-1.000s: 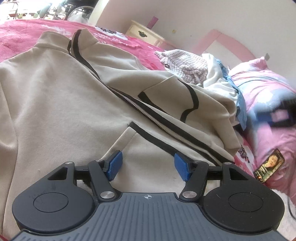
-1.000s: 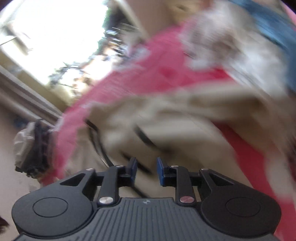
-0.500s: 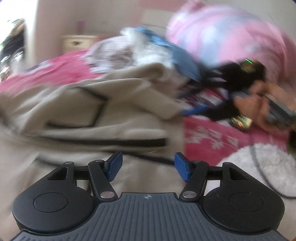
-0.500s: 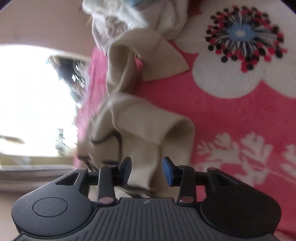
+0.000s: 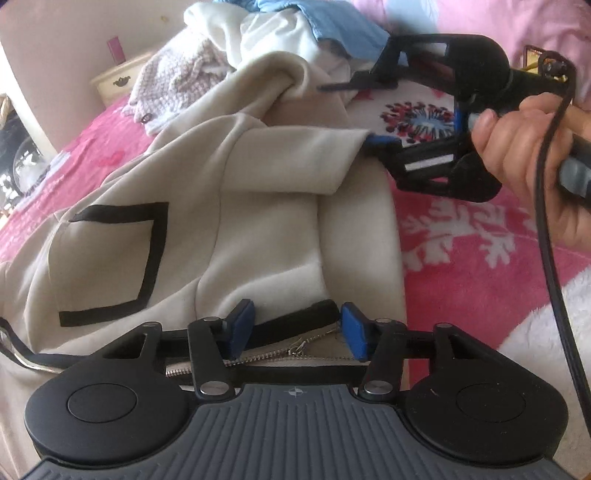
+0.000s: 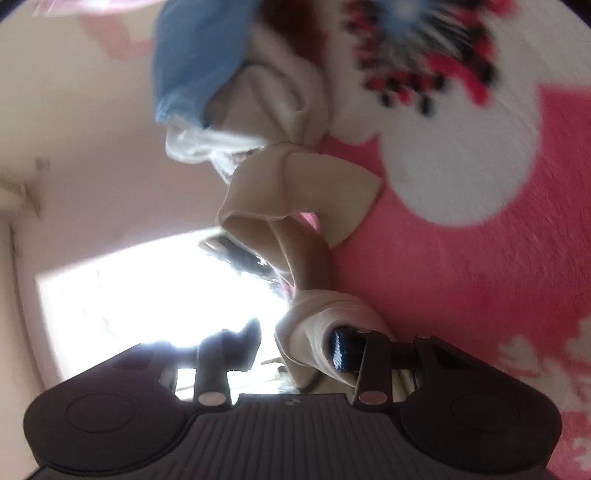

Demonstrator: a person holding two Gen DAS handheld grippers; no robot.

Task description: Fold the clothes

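Observation:
A beige zip jacket (image 5: 266,206) with black trim lies on the pink bed. My left gripper (image 5: 297,332) is open low over the jacket's hem, its blue pads either side of the black band and zipper end. My right gripper (image 6: 299,345) is open with the jacket's sleeve cuff (image 6: 314,325) between its fingers, one pad inside the cuff. In the left wrist view the right gripper (image 5: 373,110) reaches in from the right, its lower blue pad at the sleeve's end (image 5: 343,155).
A pile of other clothes, blue (image 5: 343,26), white and knitted lilac (image 5: 177,77), lies behind the jacket. The pink floral blanket (image 5: 461,236) covers the bed. A cream nightstand (image 5: 118,77) stands by the wall. A black cable (image 5: 550,229) hangs at right.
The left gripper has swung and come down over the jacket's hem and zipper end. The right gripper has moved onto the sleeve cuff, which now sits between its open fingers.

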